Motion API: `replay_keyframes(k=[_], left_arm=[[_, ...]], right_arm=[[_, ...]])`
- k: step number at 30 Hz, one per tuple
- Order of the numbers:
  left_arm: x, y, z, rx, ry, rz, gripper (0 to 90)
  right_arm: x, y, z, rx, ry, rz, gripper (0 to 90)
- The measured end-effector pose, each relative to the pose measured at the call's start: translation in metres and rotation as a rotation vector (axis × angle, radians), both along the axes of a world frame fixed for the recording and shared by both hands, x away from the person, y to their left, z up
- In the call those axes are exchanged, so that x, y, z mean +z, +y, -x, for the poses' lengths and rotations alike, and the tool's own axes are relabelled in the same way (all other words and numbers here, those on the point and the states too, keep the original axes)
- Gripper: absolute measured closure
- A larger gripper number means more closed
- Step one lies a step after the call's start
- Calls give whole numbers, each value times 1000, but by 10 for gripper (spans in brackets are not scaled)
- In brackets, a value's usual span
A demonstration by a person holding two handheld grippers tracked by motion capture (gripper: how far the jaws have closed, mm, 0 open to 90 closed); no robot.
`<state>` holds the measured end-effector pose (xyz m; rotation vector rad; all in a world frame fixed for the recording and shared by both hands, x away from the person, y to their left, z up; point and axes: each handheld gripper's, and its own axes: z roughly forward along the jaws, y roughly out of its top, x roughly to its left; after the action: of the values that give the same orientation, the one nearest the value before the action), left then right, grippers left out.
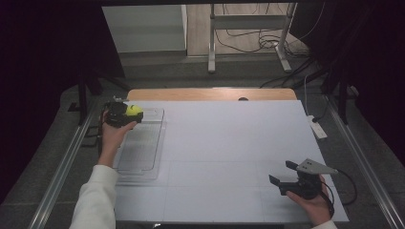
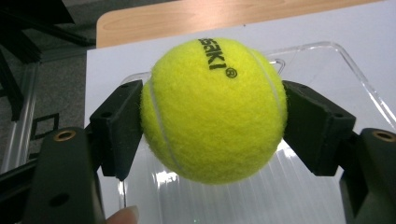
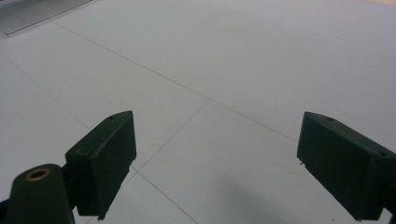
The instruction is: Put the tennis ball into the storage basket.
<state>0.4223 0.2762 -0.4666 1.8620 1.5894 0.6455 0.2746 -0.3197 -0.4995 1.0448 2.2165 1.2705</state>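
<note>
Left gripper: clamping the fuzzy yellow-green tennis ball between its two black jaws, both pads pressing on the ball's sides.
Ball's place: hanging in the grip above the far end of the clear ribbed plastic tray, which is lying along the left edge of the white worktop; the ball is not touching the tray.
Right gripper: jaws standing wide apart with nothing between them, waiting near the worktop's near right corner.
Done: picking up looks complete, judging by the firm grip.
Left: apparently lowering the ball into the tray and releasing it.
</note>
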Motion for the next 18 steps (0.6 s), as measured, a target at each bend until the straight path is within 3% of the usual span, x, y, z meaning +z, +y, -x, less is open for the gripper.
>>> replay_keyframes(k=[18], left_arm=[[-11, 1, -3, -10, 62, -3, 268]], right_arm=[[0, 0, 0, 1, 1, -1, 123]])
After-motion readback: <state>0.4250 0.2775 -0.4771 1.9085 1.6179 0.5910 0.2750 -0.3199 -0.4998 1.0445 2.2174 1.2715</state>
